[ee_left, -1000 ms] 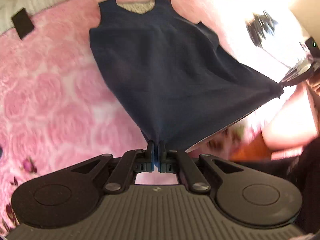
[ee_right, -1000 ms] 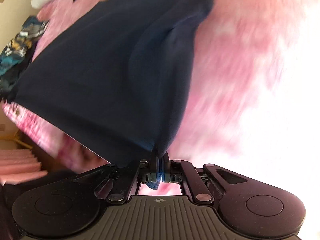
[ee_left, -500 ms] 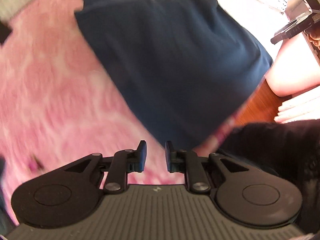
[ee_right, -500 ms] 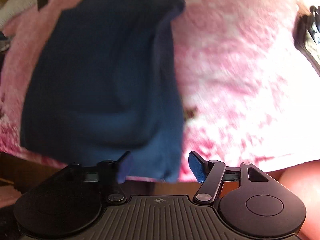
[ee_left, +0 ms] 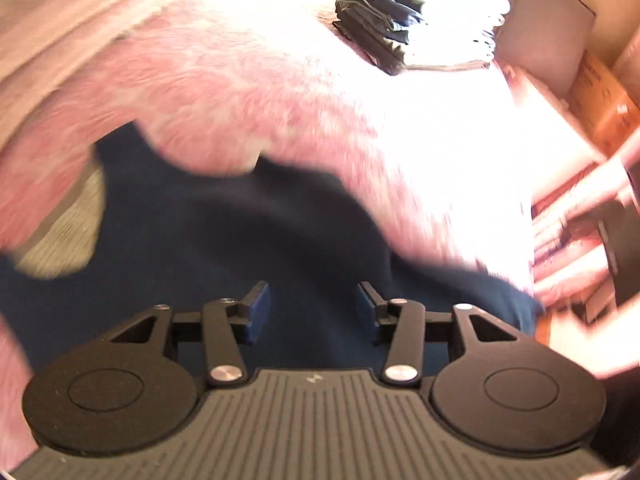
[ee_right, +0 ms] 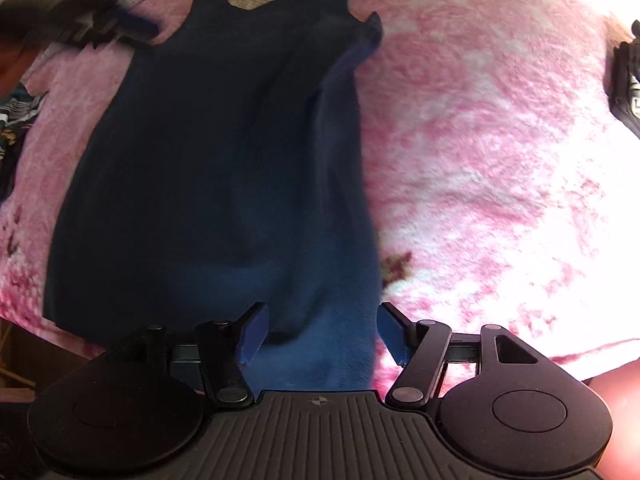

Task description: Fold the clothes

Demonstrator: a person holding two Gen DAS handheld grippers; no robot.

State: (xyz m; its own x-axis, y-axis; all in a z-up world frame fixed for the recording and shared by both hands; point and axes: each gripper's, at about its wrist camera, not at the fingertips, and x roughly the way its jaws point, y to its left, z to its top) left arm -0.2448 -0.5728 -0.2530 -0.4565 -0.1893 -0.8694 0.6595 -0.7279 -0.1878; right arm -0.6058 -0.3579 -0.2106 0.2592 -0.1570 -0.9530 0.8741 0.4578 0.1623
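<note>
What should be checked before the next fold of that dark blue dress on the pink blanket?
1. Dress laid out flat: not ok, its right edge is doubled over in a long ridge.
2. Right claw free of cloth: ok, jaws apart over the hem, gripping nothing.
3. Left claw free: ok, its jaws have just been opening, nothing pinched, dress beneath.
4. Neckline end visible: ok, straps lie at the far end.
5. Blanket free beside the dress: ok.
6. Left claw lined up on an edge: cannot tell, view blurred.
</note>
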